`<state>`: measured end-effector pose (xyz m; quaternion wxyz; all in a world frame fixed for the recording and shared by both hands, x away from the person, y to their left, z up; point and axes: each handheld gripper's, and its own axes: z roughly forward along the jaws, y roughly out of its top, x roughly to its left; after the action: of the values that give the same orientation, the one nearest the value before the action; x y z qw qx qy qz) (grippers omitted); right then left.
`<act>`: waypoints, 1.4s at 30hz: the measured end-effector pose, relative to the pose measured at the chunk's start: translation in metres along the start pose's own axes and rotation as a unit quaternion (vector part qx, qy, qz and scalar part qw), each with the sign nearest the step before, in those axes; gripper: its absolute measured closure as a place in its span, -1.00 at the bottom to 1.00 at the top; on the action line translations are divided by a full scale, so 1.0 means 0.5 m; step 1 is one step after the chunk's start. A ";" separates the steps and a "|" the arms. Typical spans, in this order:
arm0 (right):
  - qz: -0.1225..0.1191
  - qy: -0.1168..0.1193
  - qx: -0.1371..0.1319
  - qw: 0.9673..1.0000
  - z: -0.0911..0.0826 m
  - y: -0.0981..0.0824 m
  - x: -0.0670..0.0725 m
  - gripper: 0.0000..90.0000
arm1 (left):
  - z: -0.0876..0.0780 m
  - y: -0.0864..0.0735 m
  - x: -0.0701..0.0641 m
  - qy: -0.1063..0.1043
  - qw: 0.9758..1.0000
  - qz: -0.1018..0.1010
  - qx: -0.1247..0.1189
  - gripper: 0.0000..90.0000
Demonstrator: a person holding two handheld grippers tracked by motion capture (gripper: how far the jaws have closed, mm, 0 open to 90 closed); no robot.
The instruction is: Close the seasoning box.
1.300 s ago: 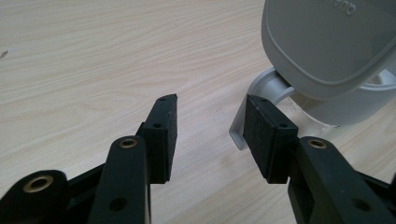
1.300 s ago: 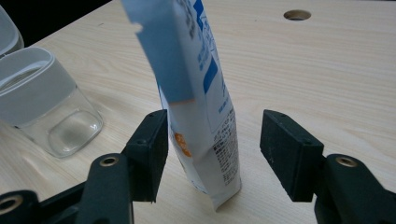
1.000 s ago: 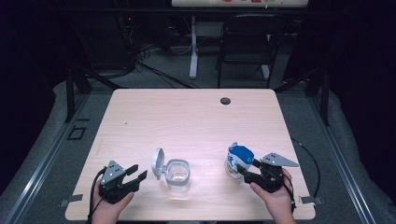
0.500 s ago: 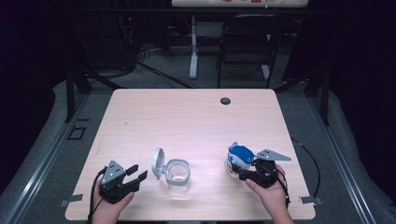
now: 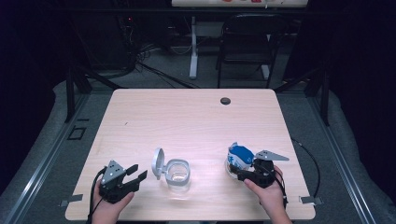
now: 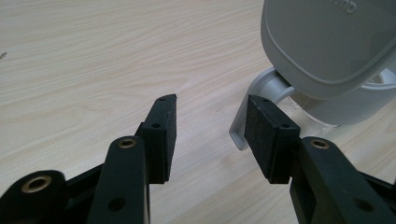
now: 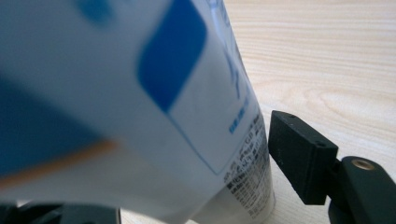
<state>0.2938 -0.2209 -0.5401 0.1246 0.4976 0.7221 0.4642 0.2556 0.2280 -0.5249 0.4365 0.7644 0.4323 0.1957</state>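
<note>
The right gripper (image 5: 243,173) has just been opening its jaws around the blue-and-white carton (image 5: 239,157), now released, standing at the table's (image 5: 196,116) five o'clock; left gripper (image 5: 135,175) gapes empty beside the lidded clear container (image 5: 176,173)

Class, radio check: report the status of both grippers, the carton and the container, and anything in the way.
Left gripper open, empty, beside clear container, lid up. Right gripper jaws just opening, blue-white carton between them. Nothing in between.
</note>
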 end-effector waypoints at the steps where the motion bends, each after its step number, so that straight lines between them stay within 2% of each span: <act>1: 0.001 -0.001 0.004 1.000 0.002 -0.002 -0.001 -0.24 | 0.000 0.000 0.000 0.001 1.000 0.000 0.000 0.22; 2: 0.005 0.007 0.001 1.000 0.004 -0.003 -0.001 -0.24 | 0.000 0.000 0.001 0.001 1.000 0.000 0.001 0.22; 15: 0.005 0.001 0.001 1.000 0.013 -0.014 -0.005 -0.27 | 0.000 0.000 0.002 0.001 1.000 0.002 0.001 0.22; 29: 0.024 0.013 -0.011 1.000 0.019 -0.028 -0.013 -0.31 | 0.000 0.000 0.002 0.002 1.000 0.002 0.001 0.22; 34: 0.018 0.003 -0.011 1.000 0.022 -0.029 -0.009 -0.31 | -0.001 0.001 0.002 0.002 1.000 0.001 0.000 0.22; 37: 0.023 0.005 -0.015 1.000 0.023 -0.033 -0.009 -0.33 | -0.001 0.001 0.003 0.002 1.000 0.000 0.000 0.21; 42: 0.026 -0.001 -0.002 1.000 0.028 -0.043 -0.013 -0.34 | -0.002 0.001 0.003 0.003 1.000 0.000 -0.001 0.21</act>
<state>0.2932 -0.2202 -0.5664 0.1143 0.5159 0.7081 0.4684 0.2562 0.2297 -0.5241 0.4356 0.7634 0.4338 0.1982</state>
